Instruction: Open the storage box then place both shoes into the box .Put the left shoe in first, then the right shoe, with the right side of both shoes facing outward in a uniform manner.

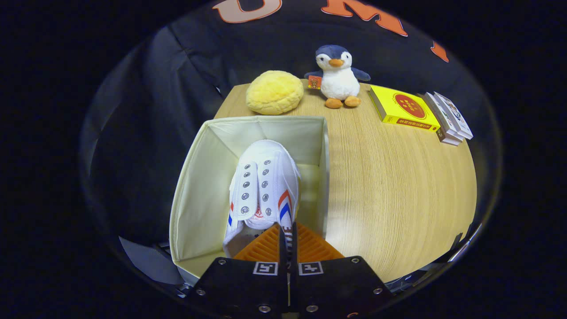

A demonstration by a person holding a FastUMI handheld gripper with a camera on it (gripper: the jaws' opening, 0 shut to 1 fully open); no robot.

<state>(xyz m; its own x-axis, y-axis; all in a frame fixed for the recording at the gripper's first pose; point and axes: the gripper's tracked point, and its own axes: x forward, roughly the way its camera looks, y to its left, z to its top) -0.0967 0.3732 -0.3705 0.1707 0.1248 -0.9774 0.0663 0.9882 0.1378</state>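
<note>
Storage box [195,186] open, gripper [288,241] pinching white shoe [266,186] by its rear edge over the box interior; release plus other shoe apparently left

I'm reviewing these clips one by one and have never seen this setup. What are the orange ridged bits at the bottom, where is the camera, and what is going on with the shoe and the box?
A person carries a handheld two-finger gripper; the camera rides on it and looks forward along the fingers. The orange ridged pieces are the finger pads, closed on the heel edge of a white shoe, which hangs toe-forward inside the open cream storage box. The box stands on a wooden table. Beyond the box lie a yellow plush cushion, a toy penguin, a yellow book and a small stack of books.
</note>
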